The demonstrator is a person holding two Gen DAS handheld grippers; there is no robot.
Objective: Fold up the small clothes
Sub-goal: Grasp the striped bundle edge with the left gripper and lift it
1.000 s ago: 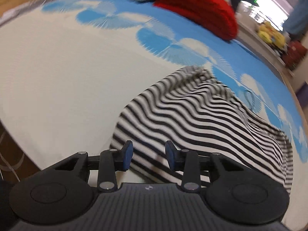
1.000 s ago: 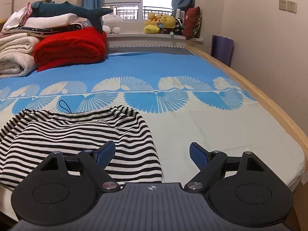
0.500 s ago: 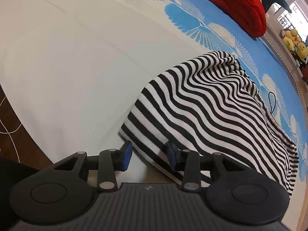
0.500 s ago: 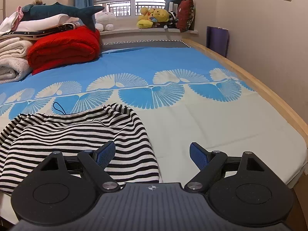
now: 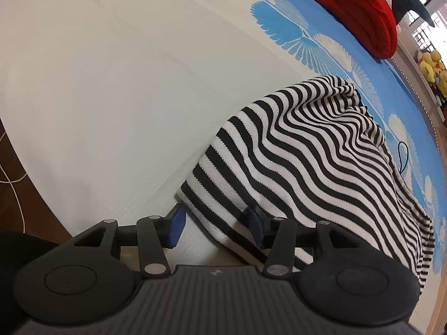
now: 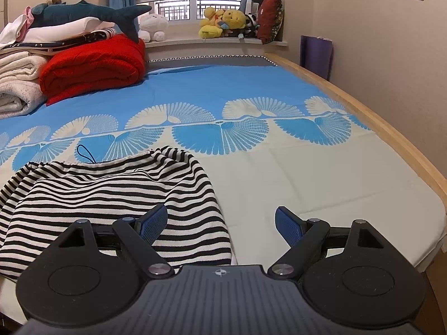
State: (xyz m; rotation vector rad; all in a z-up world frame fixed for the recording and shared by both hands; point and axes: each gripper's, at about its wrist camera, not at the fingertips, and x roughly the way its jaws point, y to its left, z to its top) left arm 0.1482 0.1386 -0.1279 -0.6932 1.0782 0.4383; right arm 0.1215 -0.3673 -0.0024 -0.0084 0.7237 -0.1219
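Note:
A black-and-white striped garment [image 5: 313,162] lies on the bed; it also shows in the right wrist view [image 6: 111,195], with a dark drawstring loop [image 6: 85,153] at its far edge. My left gripper [image 5: 216,224] is open, its jaws astride the garment's near left corner, with the right pad over the fabric. My right gripper [image 6: 220,223] is open wide at the garment's near right corner, its left pad over the stripes, its right pad over bare sheet.
The bed sheet [image 6: 307,173] is cream near me and blue with fan patterns farther off. A red blanket [image 6: 92,67], folded white bedding [image 6: 16,83] and a shark toy [image 6: 92,14] are stacked at the back left. Plush toys [image 6: 223,23] sit on the windowsill. The wooden bed edge [image 6: 377,128] runs along the right.
My left gripper has moved closer to the garment's near left corner and opened wider around it. My right gripper has stayed open and shifted slightly.

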